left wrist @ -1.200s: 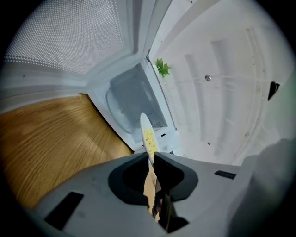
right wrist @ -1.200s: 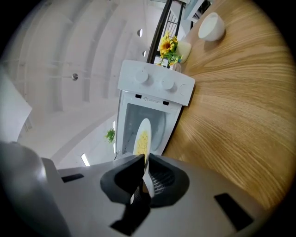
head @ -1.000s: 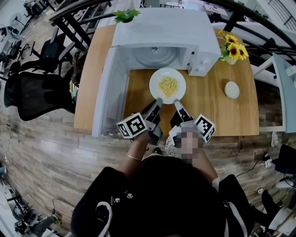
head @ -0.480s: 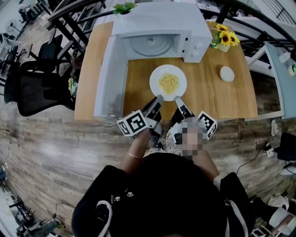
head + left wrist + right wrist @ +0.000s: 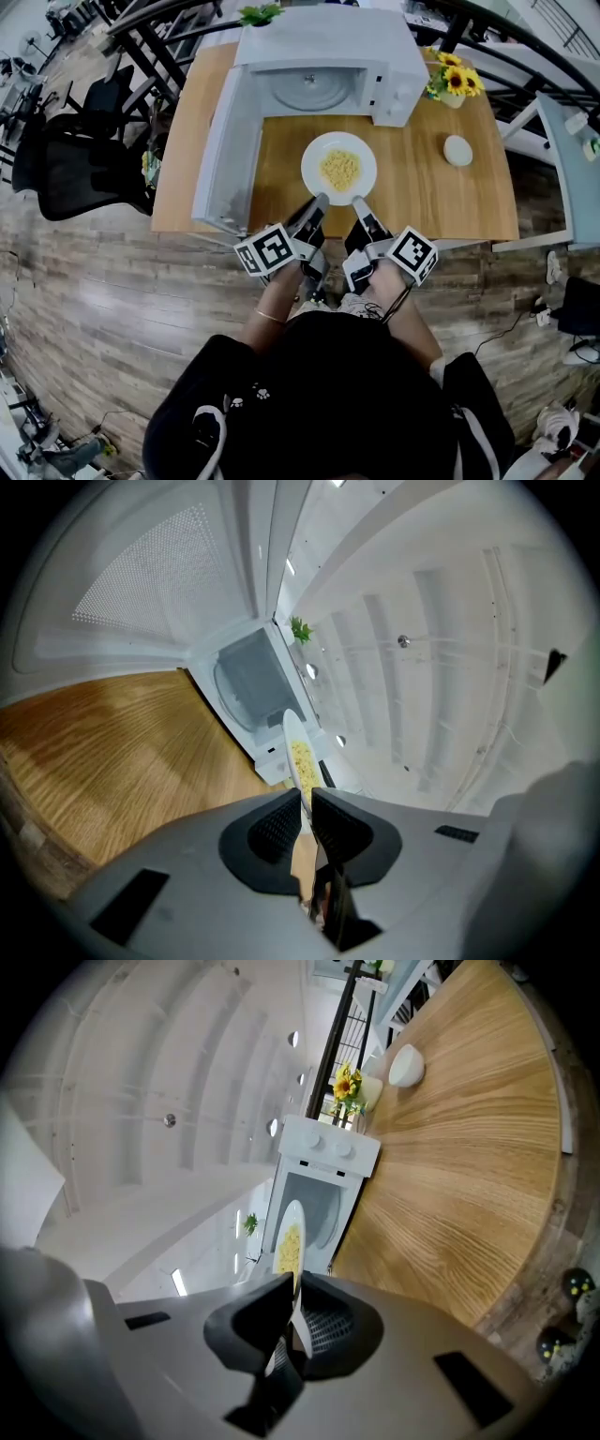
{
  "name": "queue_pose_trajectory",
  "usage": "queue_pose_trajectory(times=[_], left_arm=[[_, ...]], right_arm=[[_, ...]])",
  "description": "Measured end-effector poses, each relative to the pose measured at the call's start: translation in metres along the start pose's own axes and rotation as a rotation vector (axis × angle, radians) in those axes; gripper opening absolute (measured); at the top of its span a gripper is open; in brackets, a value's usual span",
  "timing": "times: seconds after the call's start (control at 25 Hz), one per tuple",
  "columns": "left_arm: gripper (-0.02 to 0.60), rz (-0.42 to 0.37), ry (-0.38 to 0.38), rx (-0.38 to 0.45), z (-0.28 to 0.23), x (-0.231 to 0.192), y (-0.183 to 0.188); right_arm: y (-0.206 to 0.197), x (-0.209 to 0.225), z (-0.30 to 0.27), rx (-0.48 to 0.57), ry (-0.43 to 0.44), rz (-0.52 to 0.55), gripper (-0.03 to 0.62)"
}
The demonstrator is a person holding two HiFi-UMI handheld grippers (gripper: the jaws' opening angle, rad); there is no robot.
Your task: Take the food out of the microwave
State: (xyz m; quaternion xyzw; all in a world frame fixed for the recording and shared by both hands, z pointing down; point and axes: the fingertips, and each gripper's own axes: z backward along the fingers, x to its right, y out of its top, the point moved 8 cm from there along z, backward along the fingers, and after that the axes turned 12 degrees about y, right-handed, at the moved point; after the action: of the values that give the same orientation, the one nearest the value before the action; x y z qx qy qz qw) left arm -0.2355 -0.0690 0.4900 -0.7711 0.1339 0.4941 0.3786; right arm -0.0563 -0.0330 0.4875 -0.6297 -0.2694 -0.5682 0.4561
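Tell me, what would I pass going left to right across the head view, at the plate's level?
black office chair → open microwave door → plate of yellow food → small white bowl

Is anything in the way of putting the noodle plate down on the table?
Nothing visible. The plate is clear of the microwave, with bare table around it. The small bowl and sunflowers stand far to its right, the open door to its left.

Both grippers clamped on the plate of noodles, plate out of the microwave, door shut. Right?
No: the microwave door stands open, as the head view shows. The left gripper and right gripper do clamp the plate, outside the microwave.
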Motion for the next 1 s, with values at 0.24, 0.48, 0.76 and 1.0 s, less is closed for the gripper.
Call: queue_pose_trajectory(times=[0.24, 0.48, 0.76, 1.0], left_arm=[[0.04, 0.009, 0.025, 0.016, -0.004, 0.005, -0.003], [0.041, 0.013, 0.033, 0.029, -0.008, 0.007, -0.004], [0.041, 0.018, 0.043, 0.037, -0.007, 0.008, -0.005], [0.041, 0.019, 0.047, 0.05, -0.004, 0.012, -0.008]], right_arm=[[0.009, 0.002, -0.001, -0.028, 0.001, -0.009, 0.026], [0.015, 0.002, -0.004, -0.046, 0.013, -0.011, 0.026], [0.017, 0.002, -0.004, -0.063, 0.009, -0.009, 0.026], [0.018, 0.0, -0.002, -0.071, 0.015, -0.012, 0.026]])
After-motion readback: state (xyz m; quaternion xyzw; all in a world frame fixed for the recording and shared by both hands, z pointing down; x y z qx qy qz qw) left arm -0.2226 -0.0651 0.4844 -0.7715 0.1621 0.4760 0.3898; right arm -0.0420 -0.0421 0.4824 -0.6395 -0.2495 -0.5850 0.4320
